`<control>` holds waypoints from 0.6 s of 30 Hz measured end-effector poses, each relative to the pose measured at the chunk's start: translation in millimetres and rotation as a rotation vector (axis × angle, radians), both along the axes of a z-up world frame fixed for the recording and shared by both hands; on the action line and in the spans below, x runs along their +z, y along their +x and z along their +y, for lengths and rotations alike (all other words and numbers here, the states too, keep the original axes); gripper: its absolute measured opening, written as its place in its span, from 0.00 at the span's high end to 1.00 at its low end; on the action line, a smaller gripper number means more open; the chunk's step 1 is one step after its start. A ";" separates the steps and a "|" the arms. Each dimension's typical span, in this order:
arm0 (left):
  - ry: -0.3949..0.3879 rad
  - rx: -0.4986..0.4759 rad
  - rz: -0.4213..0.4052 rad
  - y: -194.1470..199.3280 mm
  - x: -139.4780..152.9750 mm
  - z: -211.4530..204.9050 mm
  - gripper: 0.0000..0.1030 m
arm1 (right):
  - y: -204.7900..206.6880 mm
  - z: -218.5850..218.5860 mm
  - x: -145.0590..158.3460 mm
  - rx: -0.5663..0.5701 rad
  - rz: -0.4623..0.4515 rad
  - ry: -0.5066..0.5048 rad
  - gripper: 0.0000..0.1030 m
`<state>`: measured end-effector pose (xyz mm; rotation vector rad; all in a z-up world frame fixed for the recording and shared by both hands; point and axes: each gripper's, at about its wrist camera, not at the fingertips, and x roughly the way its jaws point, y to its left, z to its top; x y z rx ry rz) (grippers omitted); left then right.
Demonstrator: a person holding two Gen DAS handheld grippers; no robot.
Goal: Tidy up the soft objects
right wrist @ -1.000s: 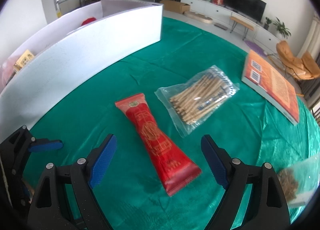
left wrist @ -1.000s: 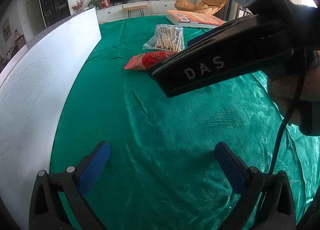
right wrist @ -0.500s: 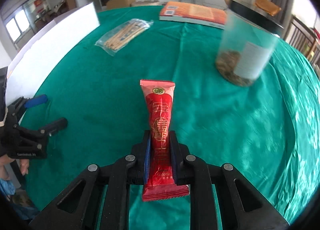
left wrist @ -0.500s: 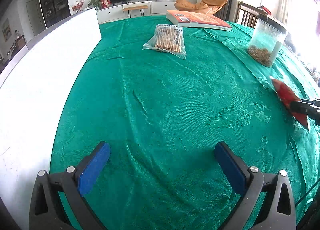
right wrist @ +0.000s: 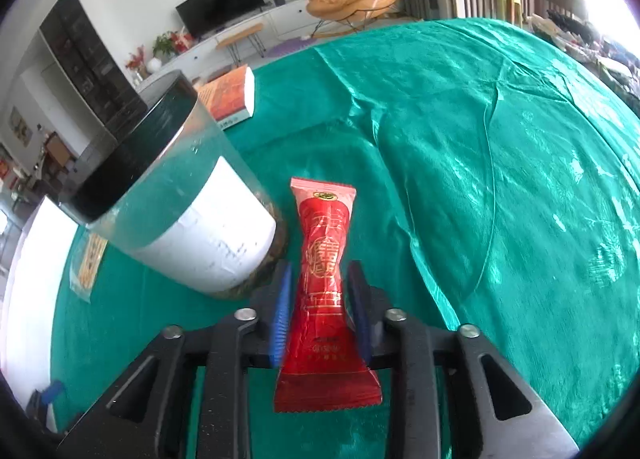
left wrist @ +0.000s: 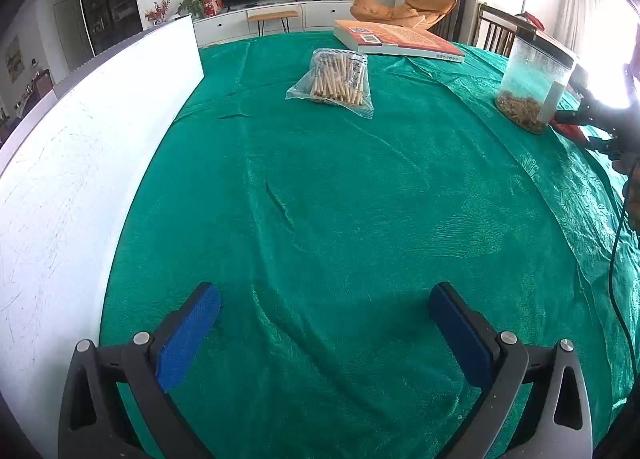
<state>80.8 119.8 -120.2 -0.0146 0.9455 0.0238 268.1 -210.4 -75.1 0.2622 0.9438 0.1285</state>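
My right gripper (right wrist: 322,291) is shut on a long red snack packet (right wrist: 324,255), gripped near its lower third and held above the green tablecloth just right of a clear jar (right wrist: 180,219). In the left wrist view the right gripper (left wrist: 592,127) shows at the far right behind the jar (left wrist: 532,87). My left gripper (left wrist: 324,315) is open and empty, low over the cloth. A clear bag of biscuit sticks (left wrist: 336,79) lies at the far middle of the table.
A white board wall (left wrist: 80,163) runs along the left side. An orange book (left wrist: 396,39) lies at the far edge. The jar has a black lid and a white label. The green cloth (right wrist: 500,179) is wrinkled at the right.
My right gripper closed on the red packet, lifted it and carried it right, from the table's middle to beside the jar. My left gripper stayed still and open.
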 end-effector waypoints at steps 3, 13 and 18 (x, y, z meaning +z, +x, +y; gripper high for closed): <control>0.000 0.000 0.000 0.1 -0.1 0.1 0.00 | -20.5 3.2 6.5 -0.004 -0.029 -0.066 0.27; 0.000 0.001 0.000 0.5 -0.5 0.5 0.00 | -89.5 16.6 6.5 -0.054 -0.088 -0.202 0.24; 0.000 0.001 0.000 0.4 -0.7 0.5 0.00 | -83.7 14.2 -13.2 -0.041 -0.048 -0.245 0.24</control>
